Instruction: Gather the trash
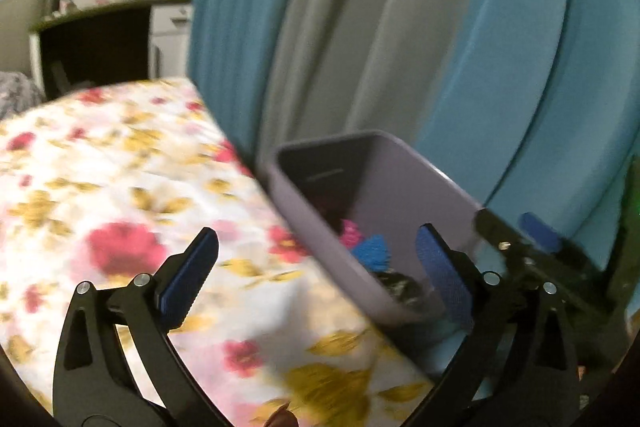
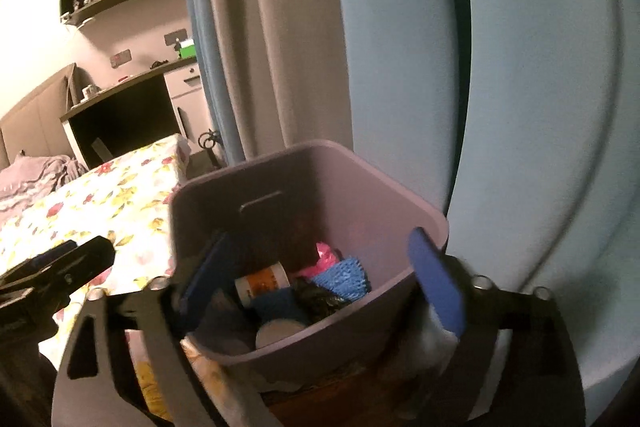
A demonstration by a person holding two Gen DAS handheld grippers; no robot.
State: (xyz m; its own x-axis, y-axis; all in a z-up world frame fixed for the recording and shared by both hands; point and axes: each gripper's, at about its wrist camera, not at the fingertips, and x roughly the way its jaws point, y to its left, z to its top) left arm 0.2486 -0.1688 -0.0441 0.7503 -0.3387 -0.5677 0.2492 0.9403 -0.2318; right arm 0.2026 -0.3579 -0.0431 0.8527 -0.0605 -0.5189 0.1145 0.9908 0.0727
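While the right tool (image 2: 320,275) gapes empty over the lilac plastic trash bin (image 2: 384,187) beside the floral-sheeted bed's (image 1: 120,167) edge, the released left tool (image 1: 320,267) could knock its rim and tip it.

Bed (image 2: 120,195) spread with a white sheet (image 1: 120,167) printed in red and yellow flowers, bare of loose items across the visible stretch. Crumpled purple-grey blanket (image 2: 36,175) bunched at the far end. Lilac bin (image 2: 312,179) standing just beside the bed's near edge; cannot tell whether touching. Desk (image 2: 132,87) beyond the far corner, carrying small items too blurred to name, with a green box (image 2: 187,47) at its right end.
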